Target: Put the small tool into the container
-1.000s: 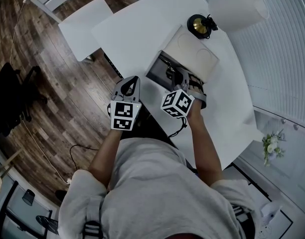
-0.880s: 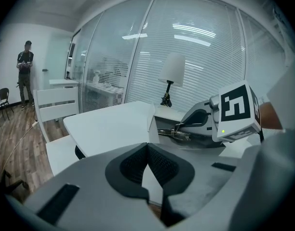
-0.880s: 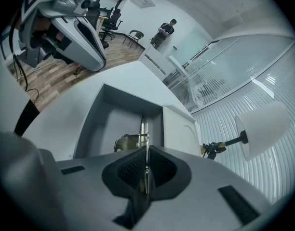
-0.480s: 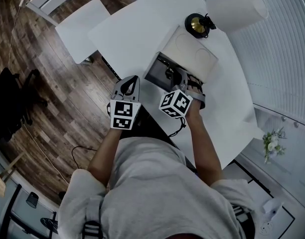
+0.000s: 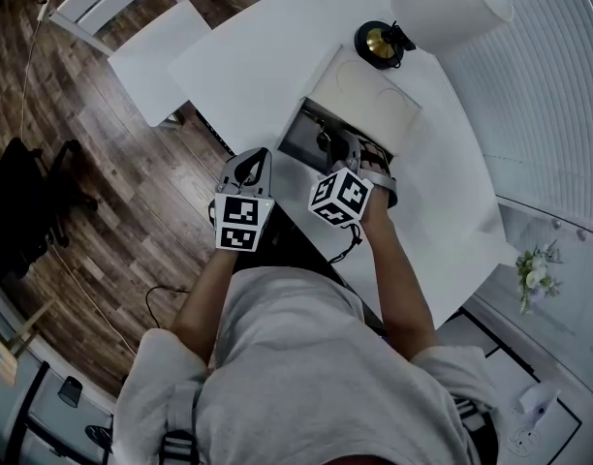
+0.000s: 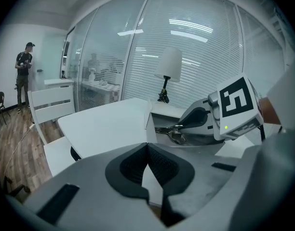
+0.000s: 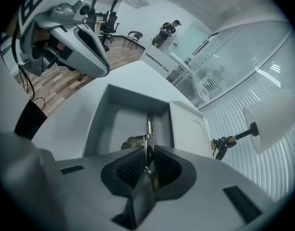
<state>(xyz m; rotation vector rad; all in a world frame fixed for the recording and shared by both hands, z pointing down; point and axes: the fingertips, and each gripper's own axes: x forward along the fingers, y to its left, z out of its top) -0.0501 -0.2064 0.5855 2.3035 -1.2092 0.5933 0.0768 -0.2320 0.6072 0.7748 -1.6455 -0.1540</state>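
My right gripper point(image 5: 333, 151) point(image 7: 146, 159) hangs over the open grey container point(image 5: 298, 141) point(image 7: 122, 99), pointing steeply down into it. A small metal tool point(image 7: 148, 128) point(image 6: 170, 129) sticks out from between its pads, its tip low inside the box. The jaws have just been opening a little, with the tool still pinched between them. My left gripper point(image 5: 249, 159) point(image 6: 147, 152) is shut and empty, held at the table's near edge left of the container. The left gripper view also shows the right gripper point(image 6: 188, 123) and the container point(image 6: 151, 127).
The container's white lid point(image 5: 366, 103) lies open on its far side. Behind it stands a lamp with a black base point(image 5: 382, 44) and a white shade point(image 5: 453, 8). A white chair point(image 5: 149, 54) stands left of the table point(image 5: 248, 61). A person point(image 7: 166, 32) stands far off.
The right gripper has crept slightly toward the container with the tool. The left gripper has not moved.
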